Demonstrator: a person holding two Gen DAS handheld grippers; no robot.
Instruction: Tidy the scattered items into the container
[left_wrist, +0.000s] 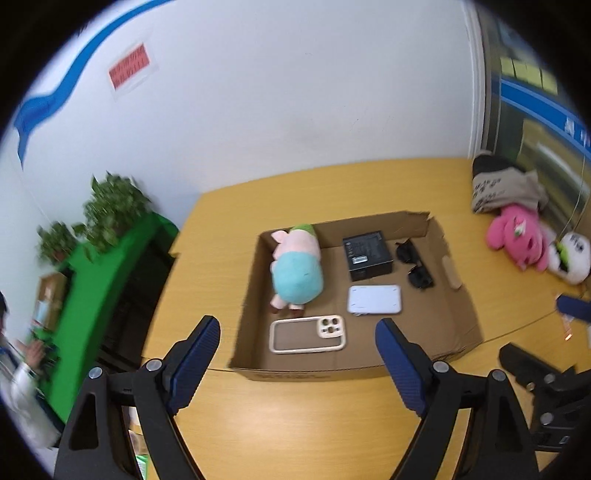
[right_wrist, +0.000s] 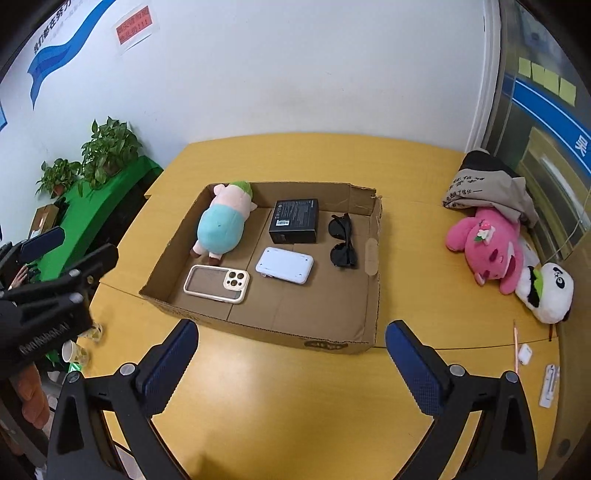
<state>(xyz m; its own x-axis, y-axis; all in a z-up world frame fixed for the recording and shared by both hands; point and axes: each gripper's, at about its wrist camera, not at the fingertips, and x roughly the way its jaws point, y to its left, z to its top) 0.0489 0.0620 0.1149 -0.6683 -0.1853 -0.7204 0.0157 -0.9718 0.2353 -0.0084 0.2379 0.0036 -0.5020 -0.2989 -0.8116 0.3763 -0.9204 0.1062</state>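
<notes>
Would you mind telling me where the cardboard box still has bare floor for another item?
The cardboard box has bare floor along its near wall, below the white device and sunglasses, right of the phone case. The far left is crowded by the plush pig and black box.

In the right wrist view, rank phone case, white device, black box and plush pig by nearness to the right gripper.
From the right gripper:
1. Phone case, front left of the box.
2. White device, centre.
3. Black box, behind the device.
4. Plush pig, far left corner; close to 3.
</notes>
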